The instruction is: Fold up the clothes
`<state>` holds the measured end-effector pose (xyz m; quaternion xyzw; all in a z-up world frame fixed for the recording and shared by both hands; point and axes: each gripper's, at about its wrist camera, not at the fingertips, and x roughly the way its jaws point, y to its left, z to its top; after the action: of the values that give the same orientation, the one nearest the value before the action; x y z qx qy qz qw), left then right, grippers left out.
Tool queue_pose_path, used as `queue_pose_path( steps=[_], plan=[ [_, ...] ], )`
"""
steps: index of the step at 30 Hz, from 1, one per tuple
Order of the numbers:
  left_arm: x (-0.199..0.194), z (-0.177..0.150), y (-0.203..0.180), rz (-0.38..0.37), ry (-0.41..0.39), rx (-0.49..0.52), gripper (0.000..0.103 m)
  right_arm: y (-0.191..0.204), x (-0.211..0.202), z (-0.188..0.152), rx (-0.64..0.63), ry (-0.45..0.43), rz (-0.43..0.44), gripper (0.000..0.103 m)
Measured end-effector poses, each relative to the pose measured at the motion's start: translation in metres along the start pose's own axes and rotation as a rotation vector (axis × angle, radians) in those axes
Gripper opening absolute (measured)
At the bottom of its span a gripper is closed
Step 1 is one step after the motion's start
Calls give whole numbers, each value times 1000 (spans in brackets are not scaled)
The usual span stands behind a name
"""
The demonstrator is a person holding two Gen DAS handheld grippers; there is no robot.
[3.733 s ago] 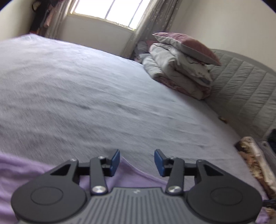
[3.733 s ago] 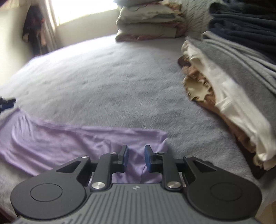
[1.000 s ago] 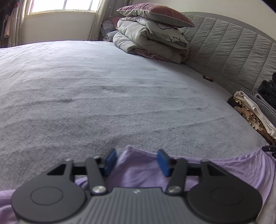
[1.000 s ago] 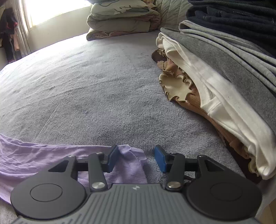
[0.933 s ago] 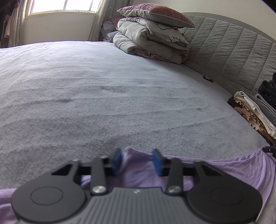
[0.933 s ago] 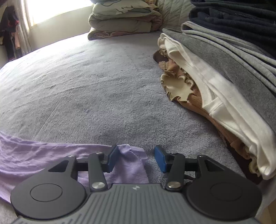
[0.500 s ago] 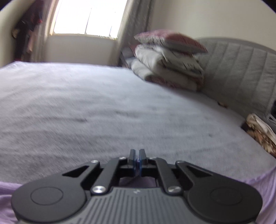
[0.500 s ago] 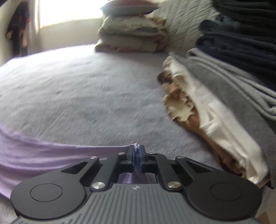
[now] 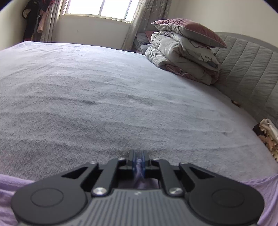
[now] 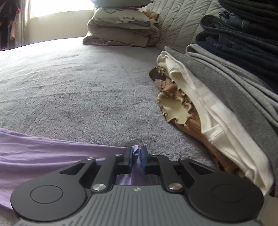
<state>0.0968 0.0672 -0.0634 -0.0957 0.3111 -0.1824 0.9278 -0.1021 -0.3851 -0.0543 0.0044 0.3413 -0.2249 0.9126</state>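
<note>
A lilac garment lies stretched along the near edge of the grey bed. My right gripper is shut on a bunched corner of it, near the pile of folded clothes. In the left wrist view my left gripper is shut on another part of the lilac garment, whose cloth shows between the pads and at both lower corners. Most of the garment under each gripper is hidden by the gripper body.
A stack of folded clothes in grey, white, brown and navy stands close on the right. A folded duvet with a pillow sits at the far headboard. A window is behind the bed.
Both grippers were open over the lilac cloth a second ago and have shut on it. Both have lifted a little with the cloth pinched.
</note>
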Motion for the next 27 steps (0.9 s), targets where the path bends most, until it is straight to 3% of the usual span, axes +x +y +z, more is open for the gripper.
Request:
queue_pose_path(
  steps=[4,8,10,14,17,22,27],
  plan=[
    [-16,3,-2,-1,-38,-43,16,3,-11,6,9,-33,-19,28],
    [-32,4,-15,-43,-58,-24,42,18,-17,11,-30,-67,26,31],
    [-37,1,-24,-87,-41,6,43,28,-19,14,-48,-71,109,31],
    [-38,-7,-55,-220,23,105,43,51,-22,23,-83,-64,400,30],
    [-33,-12,-88,-317,77,213,43,65,-23,27,-163,-60,529,30],
    [-19,-23,-134,-434,147,373,42,80,-21,29,-274,-43,664,30],
    [-6,-32,-163,-493,192,478,42,93,-16,26,-341,-26,674,30]
  ],
)
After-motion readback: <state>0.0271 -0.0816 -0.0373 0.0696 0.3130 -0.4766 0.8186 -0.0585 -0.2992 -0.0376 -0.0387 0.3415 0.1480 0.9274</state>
